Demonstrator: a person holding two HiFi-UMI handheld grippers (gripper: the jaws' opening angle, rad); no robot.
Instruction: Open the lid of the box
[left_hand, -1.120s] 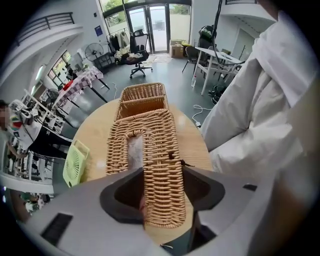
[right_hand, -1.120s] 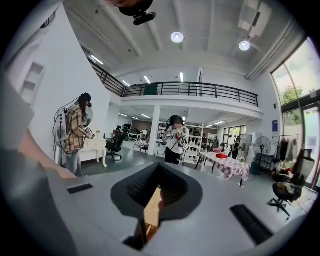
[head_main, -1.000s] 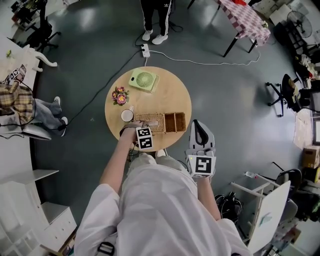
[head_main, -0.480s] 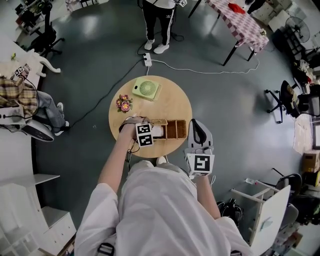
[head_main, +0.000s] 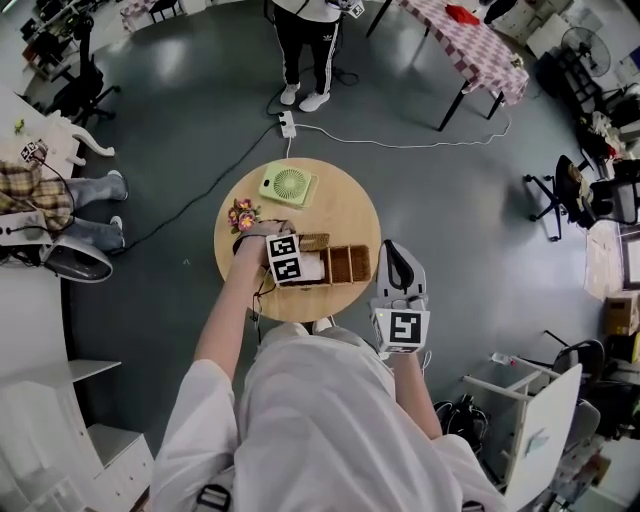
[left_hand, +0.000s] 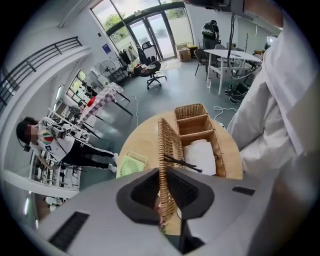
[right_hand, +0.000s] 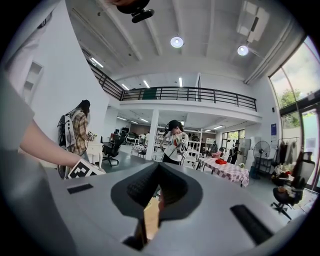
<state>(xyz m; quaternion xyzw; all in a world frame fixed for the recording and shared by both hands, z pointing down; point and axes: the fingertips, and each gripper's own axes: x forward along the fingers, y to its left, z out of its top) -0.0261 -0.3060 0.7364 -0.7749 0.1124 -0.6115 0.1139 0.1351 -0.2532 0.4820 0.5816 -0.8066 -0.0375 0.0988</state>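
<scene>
A wicker box (head_main: 335, 264) lies on the round wooden table (head_main: 340, 205). Its woven lid (left_hand: 167, 150) stands up on edge over the box's left part, and a white thing (left_hand: 201, 156) shows inside. My left gripper (head_main: 297, 262) (left_hand: 162, 172) sits at the box's left end, shut on the lid's edge. The right-hand compartments (left_hand: 192, 122) are uncovered. My right gripper (head_main: 394, 248) (right_hand: 159, 170) hangs just off the table's right edge, shut and holding nothing.
A green fan (head_main: 287, 185) and a small pot of flowers (head_main: 243, 215) stand on the table's far left. A power strip (head_main: 287, 124) with its cable lies on the floor beyond. A person (head_main: 305, 40) stands past it.
My left gripper has moved onto the box's left end and shut on the lid. The lid, flat a second ago, is now raised and the white contents show. The right gripper stays put.
</scene>
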